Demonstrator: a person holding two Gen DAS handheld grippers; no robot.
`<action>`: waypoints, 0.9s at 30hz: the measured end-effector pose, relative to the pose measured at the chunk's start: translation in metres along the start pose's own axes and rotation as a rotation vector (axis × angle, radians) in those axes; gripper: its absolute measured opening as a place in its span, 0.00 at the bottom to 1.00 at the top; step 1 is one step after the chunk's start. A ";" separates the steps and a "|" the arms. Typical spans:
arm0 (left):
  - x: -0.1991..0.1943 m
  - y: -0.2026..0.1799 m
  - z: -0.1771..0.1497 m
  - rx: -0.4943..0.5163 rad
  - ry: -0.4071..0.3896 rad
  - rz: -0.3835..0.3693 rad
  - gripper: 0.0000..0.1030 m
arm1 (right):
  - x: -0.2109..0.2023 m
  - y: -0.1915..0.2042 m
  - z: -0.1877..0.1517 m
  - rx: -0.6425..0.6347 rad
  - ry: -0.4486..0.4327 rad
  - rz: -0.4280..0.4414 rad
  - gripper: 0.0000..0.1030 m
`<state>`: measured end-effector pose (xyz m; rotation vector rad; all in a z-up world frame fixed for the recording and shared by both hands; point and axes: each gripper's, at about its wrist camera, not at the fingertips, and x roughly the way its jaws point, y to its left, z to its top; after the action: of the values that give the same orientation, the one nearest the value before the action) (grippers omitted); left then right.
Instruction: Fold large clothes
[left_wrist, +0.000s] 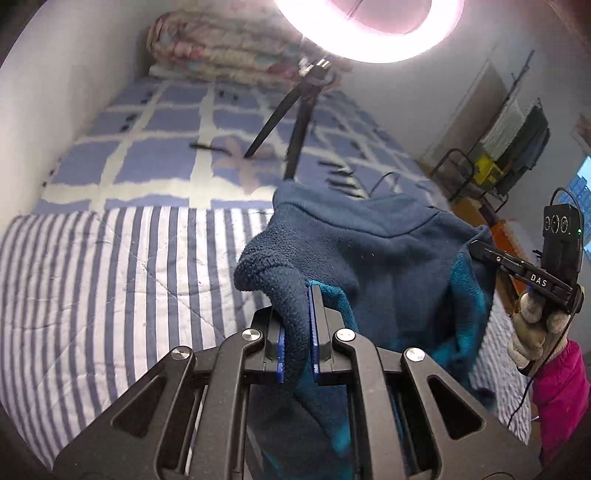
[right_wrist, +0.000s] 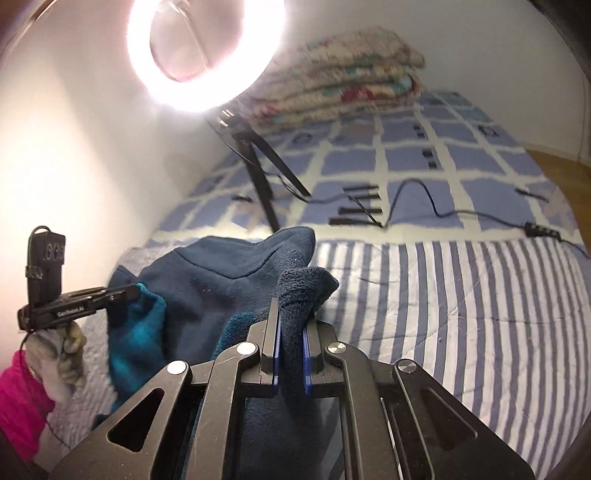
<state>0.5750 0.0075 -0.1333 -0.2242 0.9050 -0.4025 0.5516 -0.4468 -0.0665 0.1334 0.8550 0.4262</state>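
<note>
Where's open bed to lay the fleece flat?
Free: striped quilt, from the checked blanket to the near edge, beside the blue fleece both grippers clamp. Crowded: checked blanket carries ring-light tripod, cable.

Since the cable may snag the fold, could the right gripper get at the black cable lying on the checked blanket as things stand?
Probably not yet: the right gripper is shut on the blue fleece garment, so it would have to release that first. Otherwise the black cable lies uncovered ahead.

left tongs (left_wrist: 295, 325) clamped, right tongs (right_wrist: 291, 332) clamped
</note>
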 end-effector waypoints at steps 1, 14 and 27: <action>-0.011 -0.005 -0.002 0.002 -0.011 -0.004 0.07 | -0.011 0.007 -0.001 -0.020 -0.007 -0.002 0.07; -0.132 -0.067 -0.084 0.097 -0.065 -0.019 0.07 | -0.132 0.069 -0.073 -0.107 -0.015 -0.037 0.07; -0.177 -0.098 -0.214 0.239 0.018 0.042 0.07 | -0.184 0.106 -0.196 -0.153 0.022 -0.135 0.07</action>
<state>0.2832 -0.0095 -0.1007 0.0170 0.8697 -0.4702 0.2650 -0.4379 -0.0355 -0.0696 0.8440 0.3650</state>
